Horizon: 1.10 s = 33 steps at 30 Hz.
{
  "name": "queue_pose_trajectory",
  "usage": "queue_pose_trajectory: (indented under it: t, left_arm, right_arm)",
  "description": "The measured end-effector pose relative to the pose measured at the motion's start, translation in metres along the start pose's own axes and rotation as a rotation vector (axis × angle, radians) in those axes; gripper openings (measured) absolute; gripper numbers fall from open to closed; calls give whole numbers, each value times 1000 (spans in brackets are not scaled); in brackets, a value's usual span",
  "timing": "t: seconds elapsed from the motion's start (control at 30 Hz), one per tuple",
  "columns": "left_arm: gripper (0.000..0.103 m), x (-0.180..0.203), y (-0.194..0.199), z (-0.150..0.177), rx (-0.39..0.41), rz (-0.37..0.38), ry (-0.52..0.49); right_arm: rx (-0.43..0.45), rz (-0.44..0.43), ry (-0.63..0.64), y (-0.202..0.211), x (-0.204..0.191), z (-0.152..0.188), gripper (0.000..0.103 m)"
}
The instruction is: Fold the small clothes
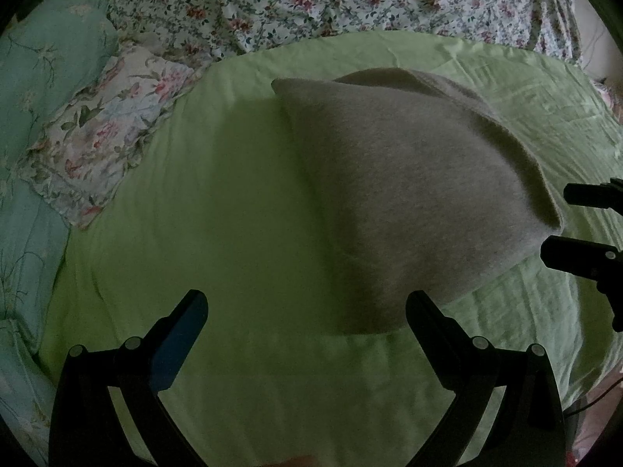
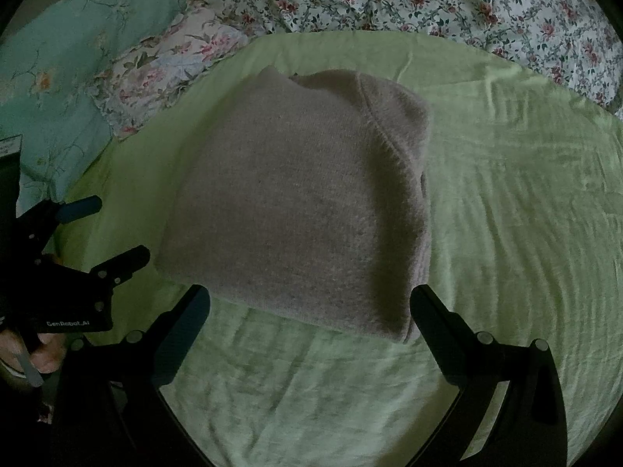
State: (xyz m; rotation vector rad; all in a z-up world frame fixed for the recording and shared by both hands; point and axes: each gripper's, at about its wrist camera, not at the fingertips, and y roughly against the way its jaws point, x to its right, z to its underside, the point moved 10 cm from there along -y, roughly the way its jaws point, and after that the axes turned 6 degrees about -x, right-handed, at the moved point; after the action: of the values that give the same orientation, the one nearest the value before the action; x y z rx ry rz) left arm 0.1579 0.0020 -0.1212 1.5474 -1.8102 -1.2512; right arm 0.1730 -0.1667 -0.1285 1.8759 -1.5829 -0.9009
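A grey knitted garment [image 1: 409, 194] lies folded into a compact block on the light green sheet [image 1: 233, 233]; the right wrist view shows the garment [image 2: 303, 202] from its near edge. My left gripper [image 1: 307, 311] is open, with its right finger at the garment's near left corner and nothing between the fingers. My right gripper [image 2: 311, 303] is open just short of the garment's near edge and holds nothing. The right gripper [image 1: 560, 222] also shows at the garment's right corner in the left wrist view. The left gripper [image 2: 117, 229] appears at the garment's left side, held by a hand [image 2: 43, 350].
A floral quilt [image 1: 311, 0] is bunched along the far side of the bed. A floral pillow [image 1: 105, 128] and a teal pillow [image 1: 46, 70] lie at the left. The green sheet [image 2: 506, 233] stretches out flat to the garment's right.
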Motion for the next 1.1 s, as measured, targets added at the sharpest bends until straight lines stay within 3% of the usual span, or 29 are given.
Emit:
queue_pose_trajectory:
  t: [1.1]
  left_arm:
    - [102, 8, 5, 1, 16, 29, 0]
  right_arm:
    - [9, -5, -9, 4, 1, -2, 102]
